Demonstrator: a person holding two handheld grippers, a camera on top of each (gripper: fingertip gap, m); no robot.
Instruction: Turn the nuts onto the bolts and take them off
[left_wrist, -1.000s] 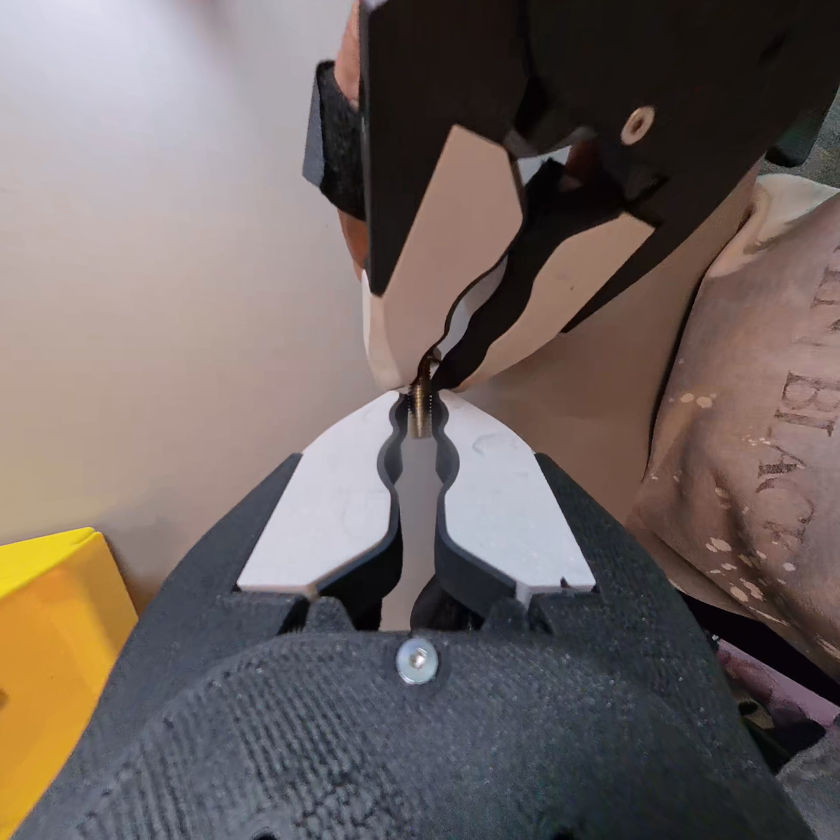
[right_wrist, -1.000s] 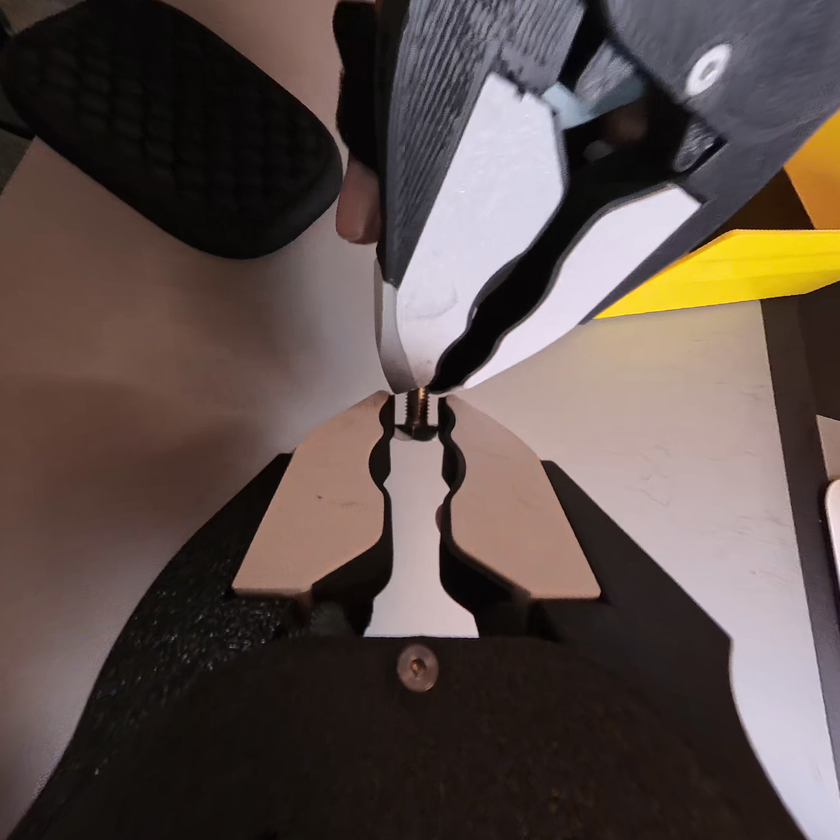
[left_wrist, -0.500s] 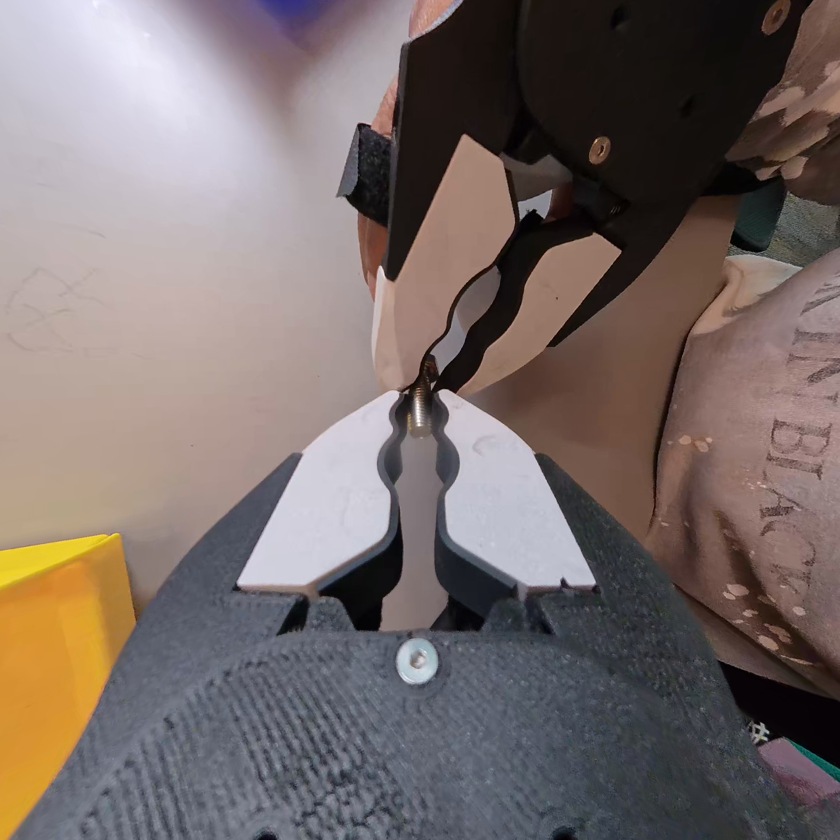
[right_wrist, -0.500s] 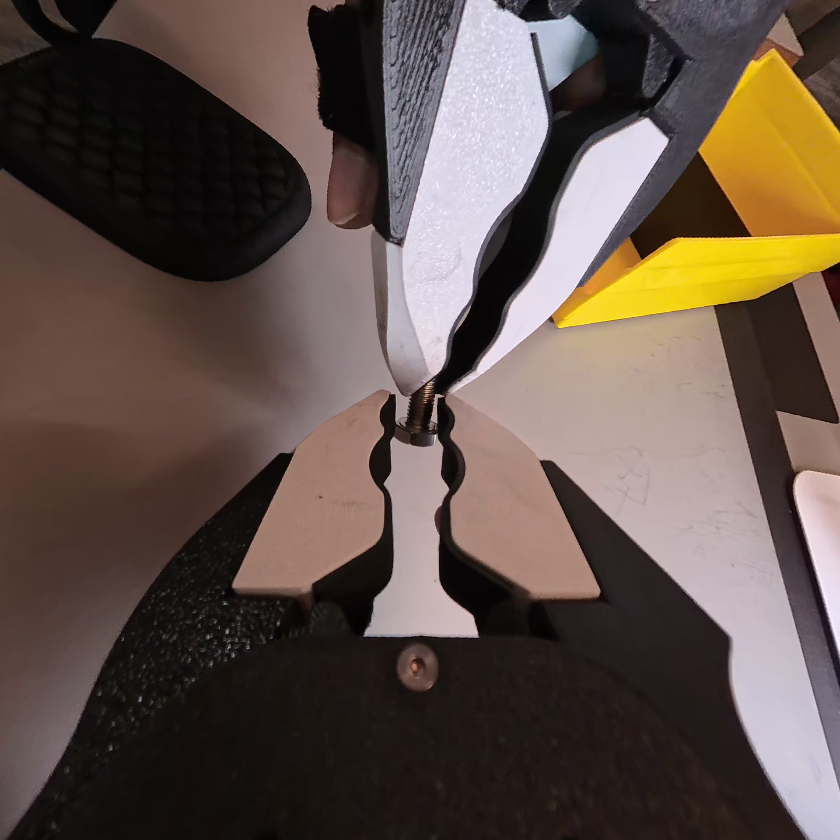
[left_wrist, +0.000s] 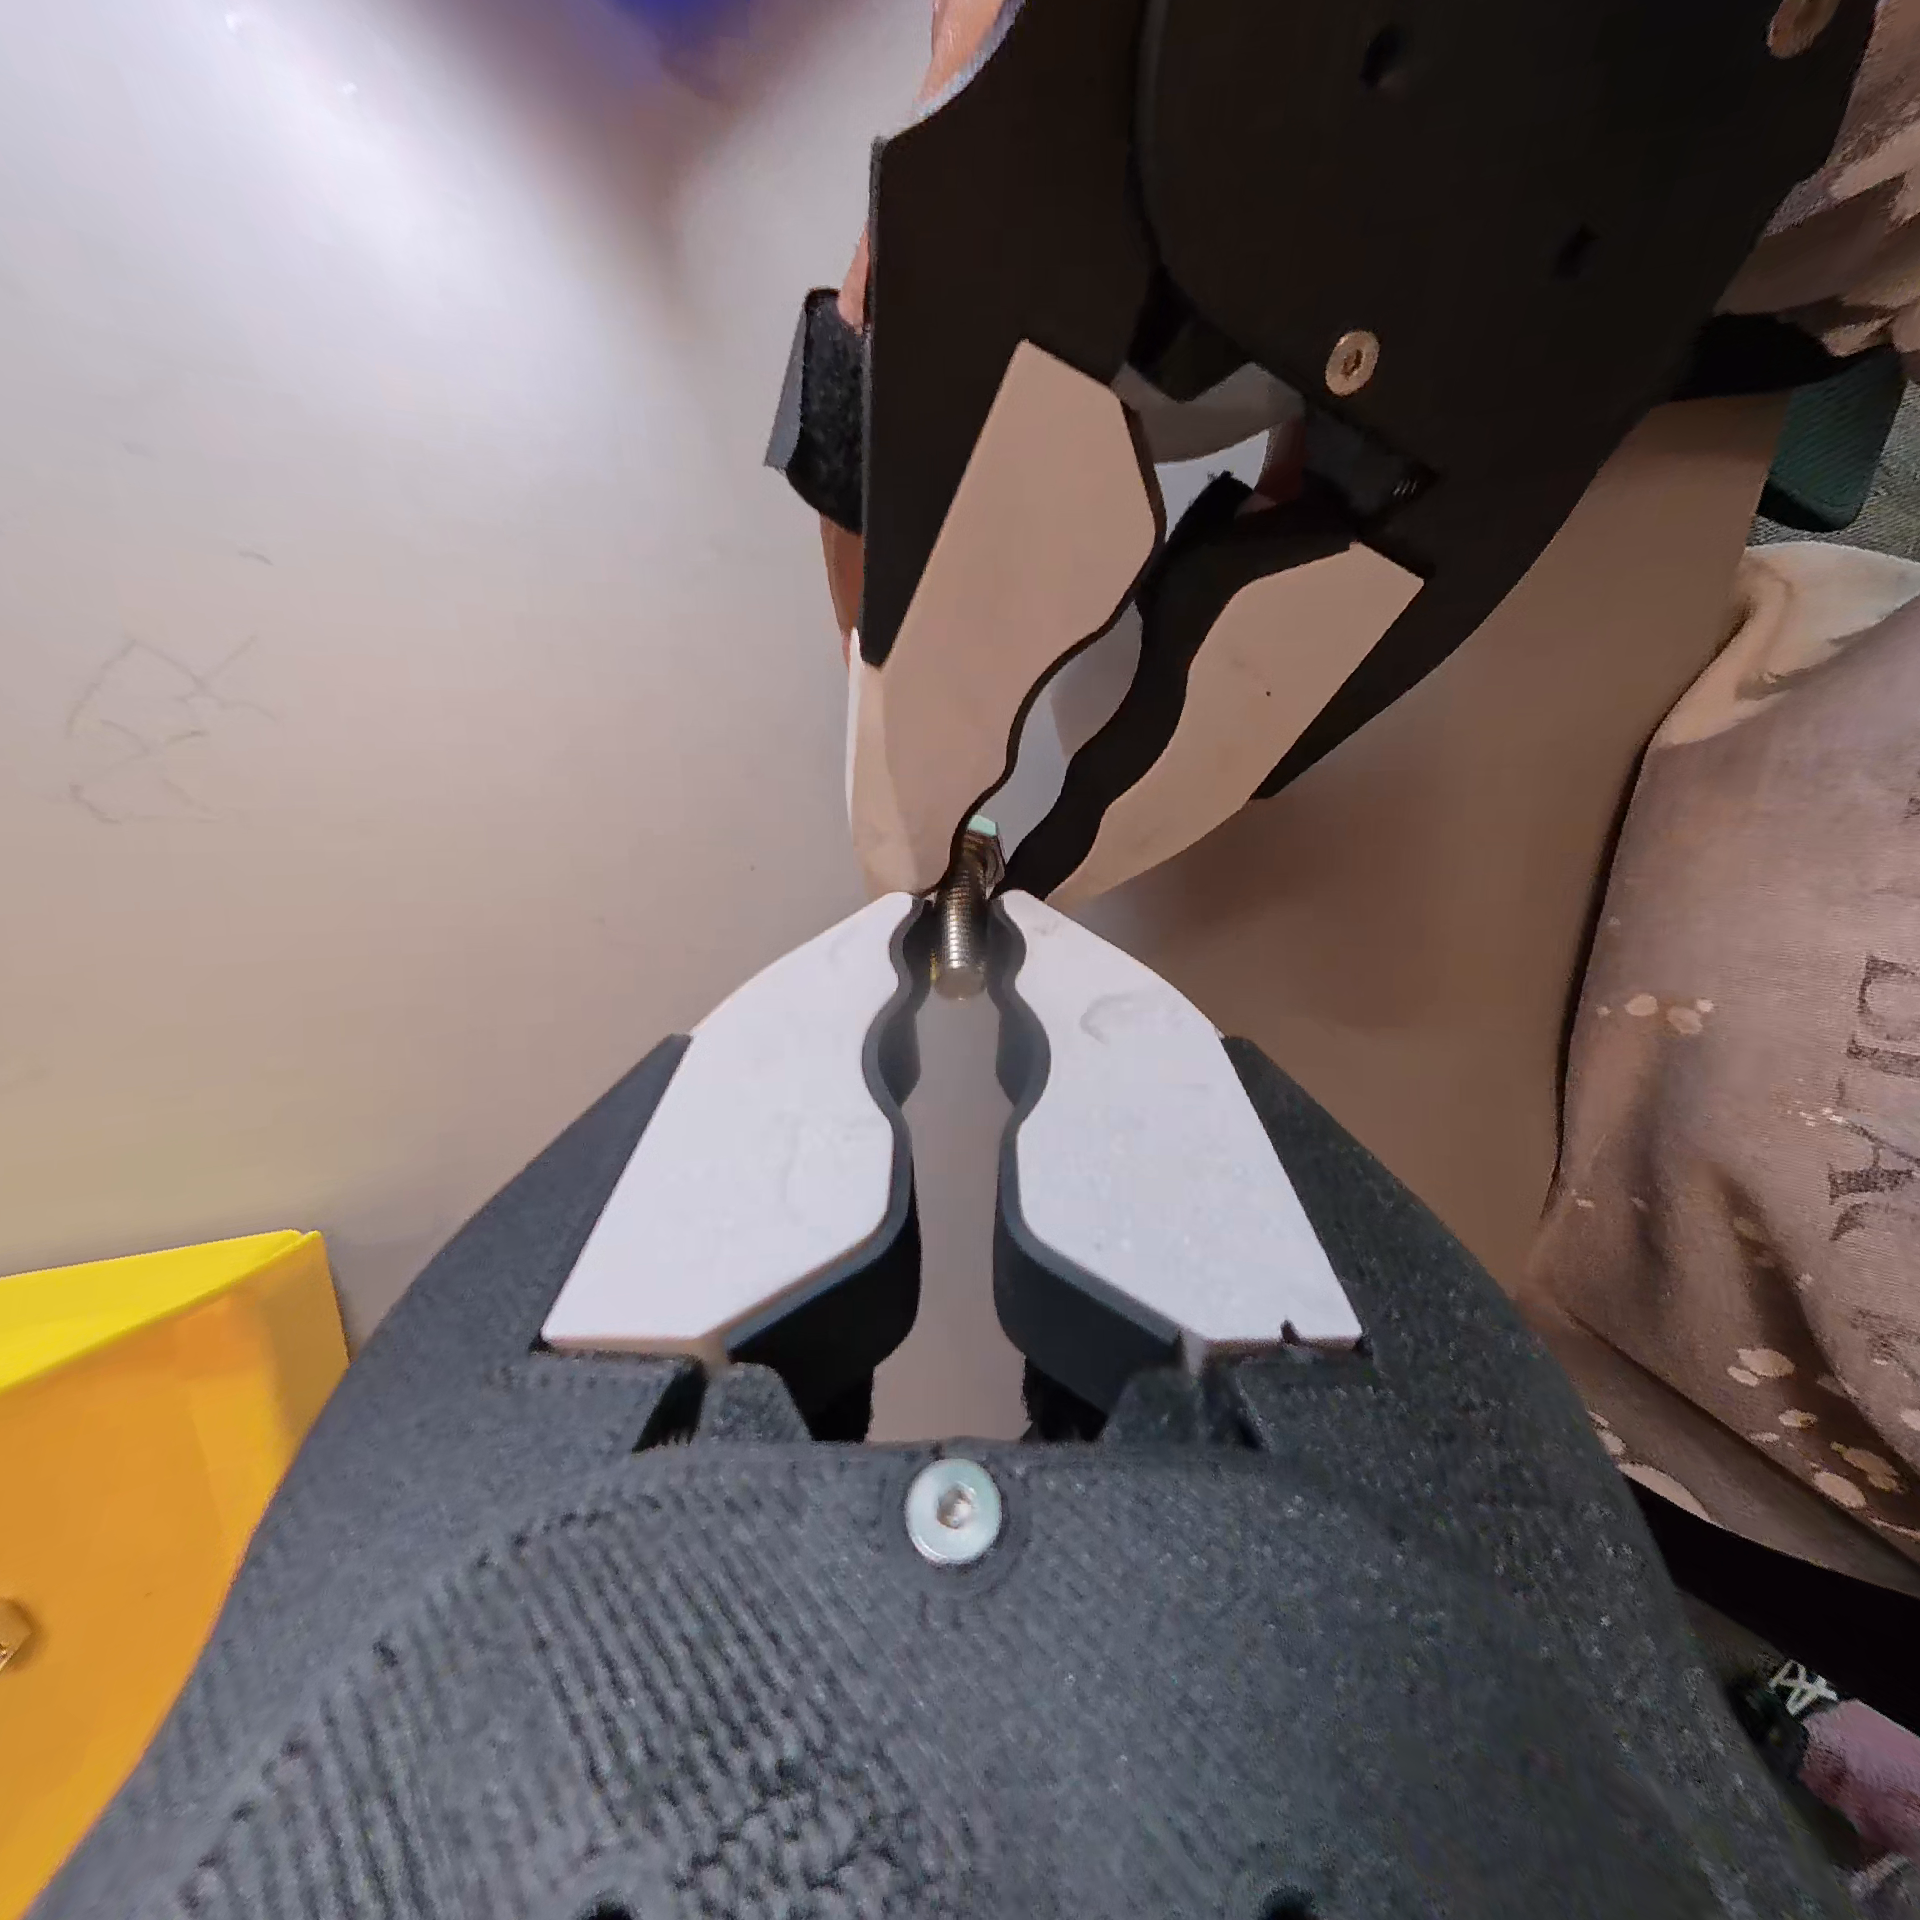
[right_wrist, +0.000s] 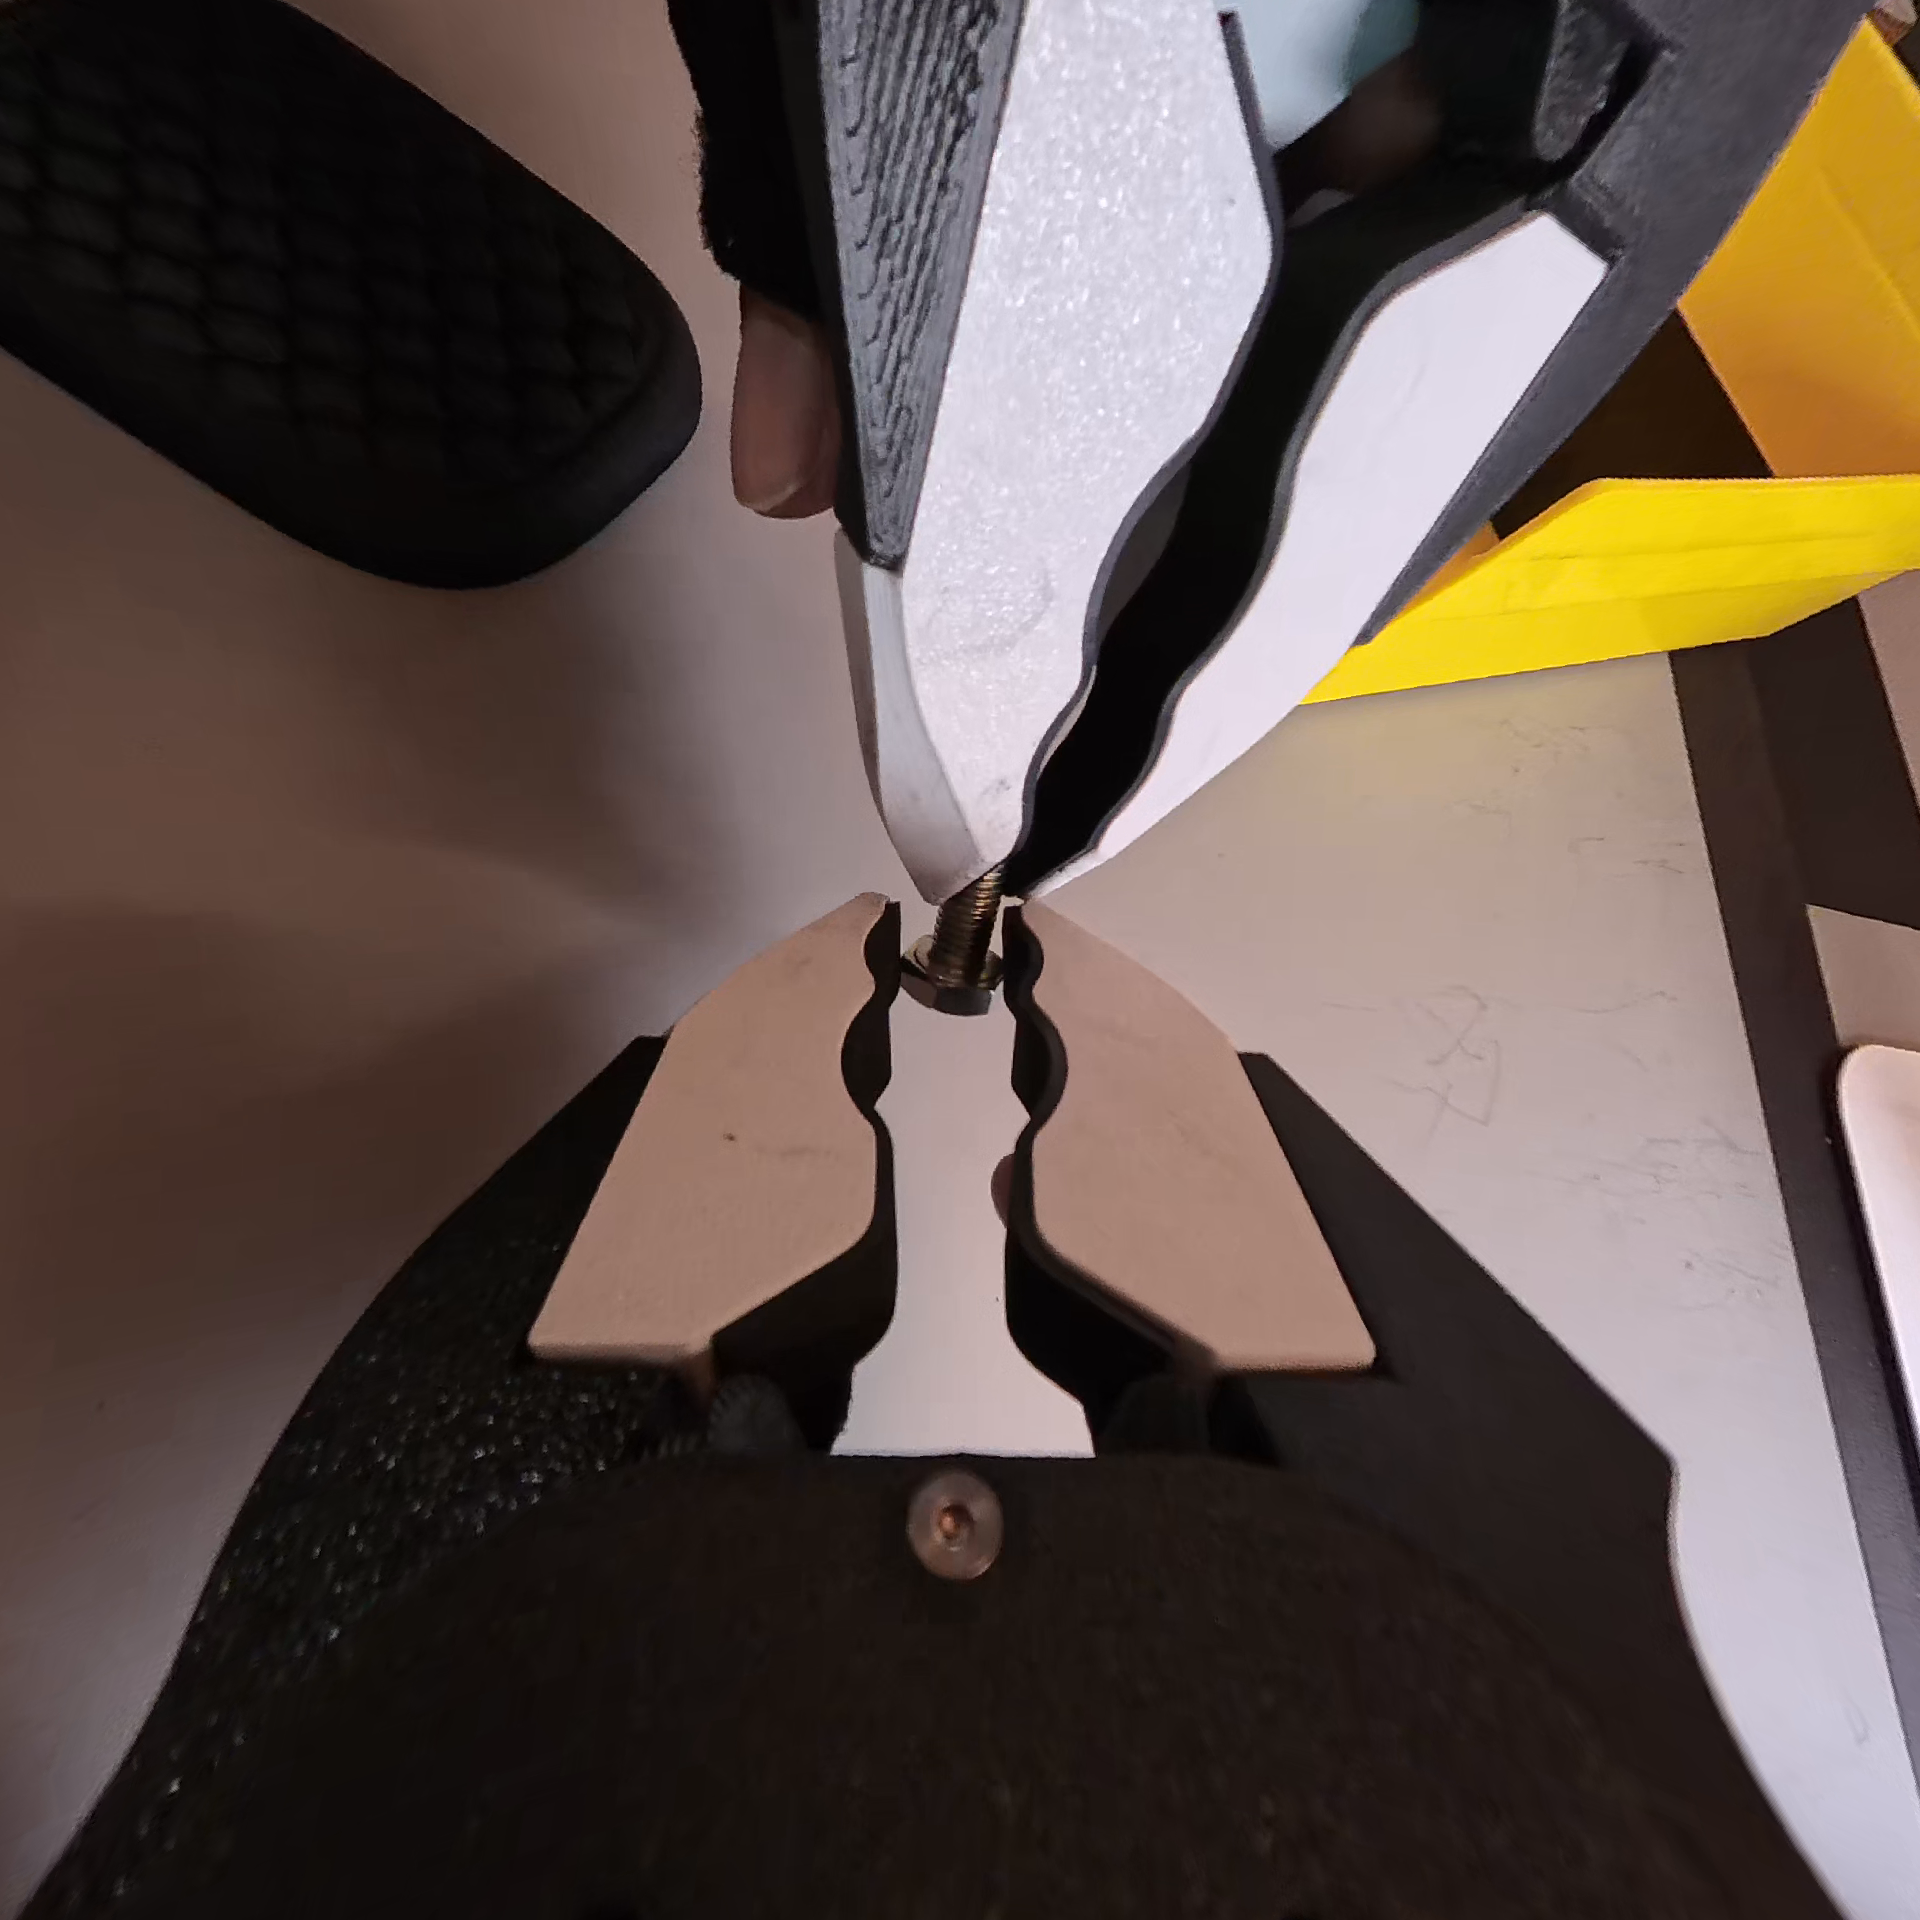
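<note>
Dark printed lettering is showing on the person's mottled tan garment (left_wrist: 1714, 1091) at the right edge of the left wrist view, running sideways and partly cut off by the frame. A small patterned tag (left_wrist: 1792, 1714) is peeking out low at that same edge, too small to make out. Faint scribbled pen marks are lying on the pale tabletop (right_wrist: 1455, 1049) in the right wrist view, forming no legible characters. Nothing else is bearing writing.
</note>
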